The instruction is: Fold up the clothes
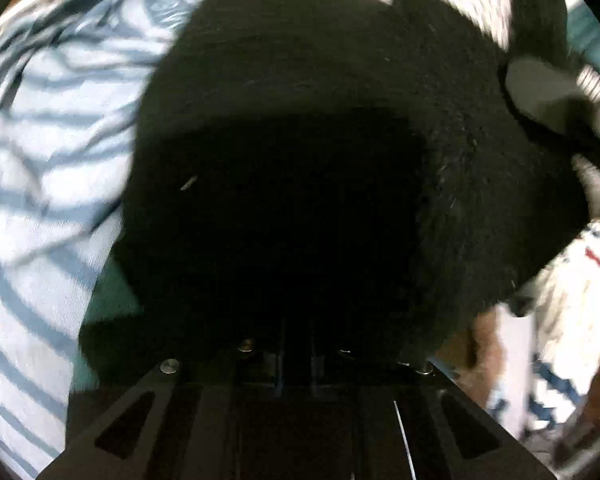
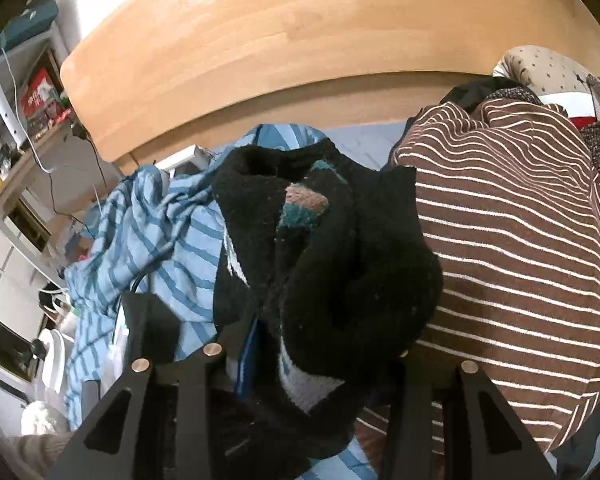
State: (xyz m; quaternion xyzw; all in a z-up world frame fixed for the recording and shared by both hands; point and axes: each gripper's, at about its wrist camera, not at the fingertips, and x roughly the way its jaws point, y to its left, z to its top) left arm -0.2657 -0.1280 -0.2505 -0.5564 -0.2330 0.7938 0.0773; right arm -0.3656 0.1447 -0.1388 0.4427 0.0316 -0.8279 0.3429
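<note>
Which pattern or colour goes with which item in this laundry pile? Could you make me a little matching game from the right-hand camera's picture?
Things:
1. fuzzy sock
2. shirt on the left
3. top on the right
4. headboard

Looks:
A. brown with thin white stripes
B. plain light wood
C. black with teal and pink patches
D. light blue with darker blue stripes

Pairs: 1-C, 2-D, 3-A, 4-B

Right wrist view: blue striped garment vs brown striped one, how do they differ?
The blue striped garment is light blue with darker blue stripes; the brown striped garment is brown with thin white stripes. The blue one lies crumpled left of the black fuzzy garment; the brown one mounds smoother on its right. Both are striped and unfolded.
</note>
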